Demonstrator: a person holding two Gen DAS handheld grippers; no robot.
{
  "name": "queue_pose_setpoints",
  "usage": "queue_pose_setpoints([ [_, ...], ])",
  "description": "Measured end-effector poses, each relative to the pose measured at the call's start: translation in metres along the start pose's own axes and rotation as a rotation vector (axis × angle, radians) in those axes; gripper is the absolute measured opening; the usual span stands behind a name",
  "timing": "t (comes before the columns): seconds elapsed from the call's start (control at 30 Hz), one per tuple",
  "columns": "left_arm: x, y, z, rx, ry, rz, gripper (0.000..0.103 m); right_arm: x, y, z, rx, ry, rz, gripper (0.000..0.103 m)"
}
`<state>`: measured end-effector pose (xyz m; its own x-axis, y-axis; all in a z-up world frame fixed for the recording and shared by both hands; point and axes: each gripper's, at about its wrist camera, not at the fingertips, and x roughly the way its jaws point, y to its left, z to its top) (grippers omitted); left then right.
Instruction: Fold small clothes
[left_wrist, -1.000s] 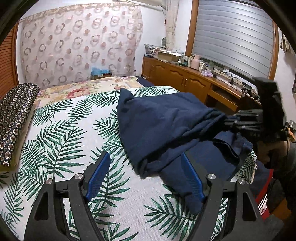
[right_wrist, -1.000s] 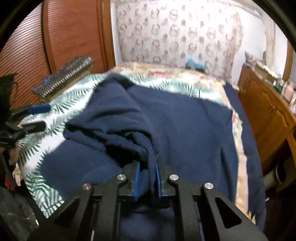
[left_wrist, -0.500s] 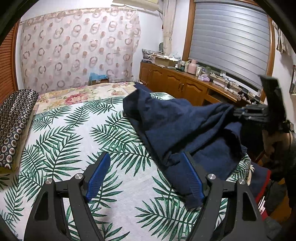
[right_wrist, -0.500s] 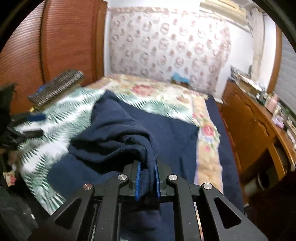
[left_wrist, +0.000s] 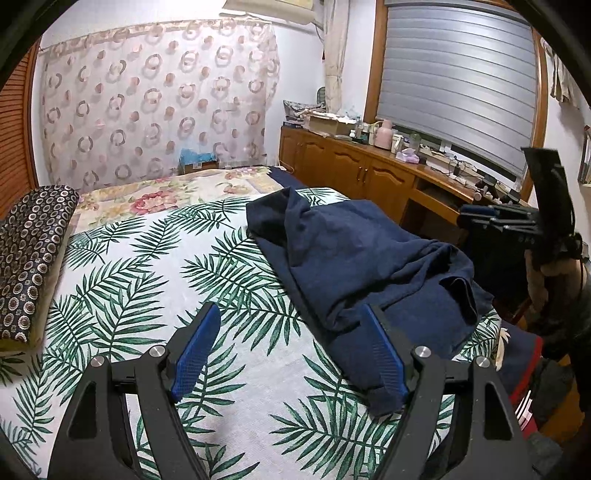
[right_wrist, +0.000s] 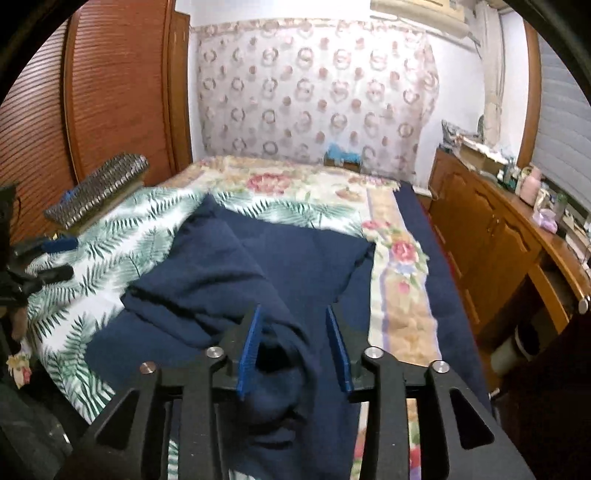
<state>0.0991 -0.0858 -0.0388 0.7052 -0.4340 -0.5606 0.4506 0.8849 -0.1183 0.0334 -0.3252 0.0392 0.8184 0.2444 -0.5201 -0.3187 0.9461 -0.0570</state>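
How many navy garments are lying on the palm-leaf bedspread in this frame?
1: a single crumpled navy garment lies on the right half of the palm-leaf bedspread, its near edge hanging off the bed. More clothes could be hidden under its folds.

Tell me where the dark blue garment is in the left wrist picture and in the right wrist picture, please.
Left wrist view: the dark blue garment lies crumpled right of centre on the palm-leaf bedspread.
Right wrist view: the garment fills the centre and lower middle.
Shared landmark: the circle-patterned curtain on the far wall.
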Motion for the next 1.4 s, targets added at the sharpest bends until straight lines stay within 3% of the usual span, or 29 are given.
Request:
queue_pose_setpoints([
  [0.1, -0.002, 0.001, -0.001, 0.0, -0.006, 0.011, 0.079, 0.011, 0.016, 0.005, -0.023, 0.0, 0.033, 0.068],
  [0.7, -0.009, 0.035, -0.011, -0.065, -0.01, 0.068, 0.079, 0.126, 0.098, 0.023, -0.233, 0.195, 0.303, 0.068],
  [0.97, -0.008, 0.038, -0.016, -0.072, -0.001, 0.065, 0.079, 0.16, 0.106, 0.027, -0.249, 0.24, 0.297, 0.067],
  [1.07, -0.007, 0.037, -0.016, -0.072, 0.001, 0.06, 0.079, 0.157, 0.097, 0.031, -0.192, 0.234, 0.35, 0.025],
  [1.13, -0.006, 0.035, -0.017, -0.068, 0.004, 0.054, 0.079, 0.153, 0.092, 0.034, -0.152, 0.199, 0.356, 0.014],
  [1.4, -0.003, 0.03, -0.019, -0.058, 0.014, 0.025, 0.079, 0.125, 0.034, 0.069, -0.014, 0.046, 0.243, 0.01],
])
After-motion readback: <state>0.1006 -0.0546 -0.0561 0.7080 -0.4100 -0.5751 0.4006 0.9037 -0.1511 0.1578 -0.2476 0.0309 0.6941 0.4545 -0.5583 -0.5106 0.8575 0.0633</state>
